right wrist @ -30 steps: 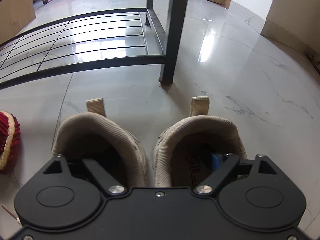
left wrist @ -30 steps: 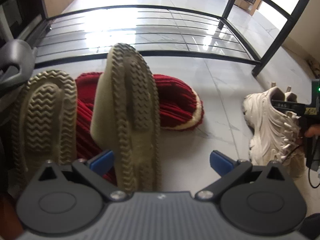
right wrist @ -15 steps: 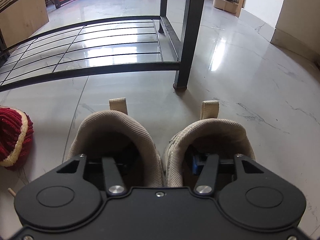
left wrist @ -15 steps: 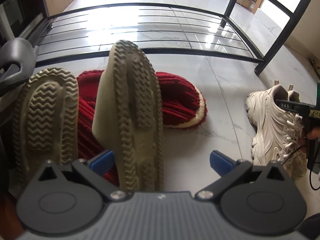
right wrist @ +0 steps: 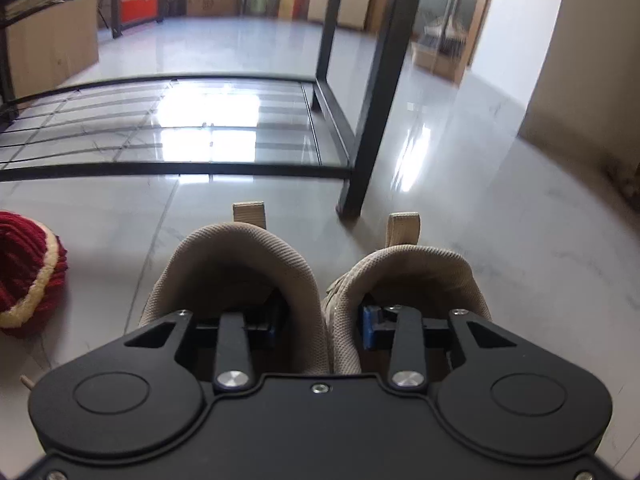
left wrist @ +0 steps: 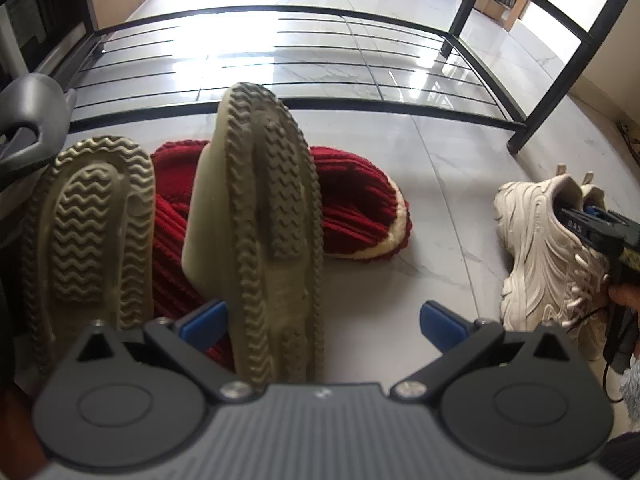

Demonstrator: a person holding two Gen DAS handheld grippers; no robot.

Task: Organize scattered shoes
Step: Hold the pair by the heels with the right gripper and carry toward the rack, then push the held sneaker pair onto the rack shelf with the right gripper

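Note:
In the left wrist view my left gripper is open. A beige slipper stands sole-up on edge between its fingers, against the left blue pad. A second beige slipper lies sole-up to the left. A red knit slipper lies behind them. A pair of cream sneakers sits on the floor at right, with my right gripper in their openings. In the right wrist view my right gripper is shut on the inner collars of the two sneakers, one finger inside each shoe.
A black metal shoe rack with a low wire shelf stands ahead on the marble floor; its front right post rises just beyond the sneakers. The red slipper's toe shows at left. A grey object sits at far left.
My right gripper has closed on the sneakers' inner collars and tilted upward with them. The left gripper has drawn back slightly; the slippers have not moved.

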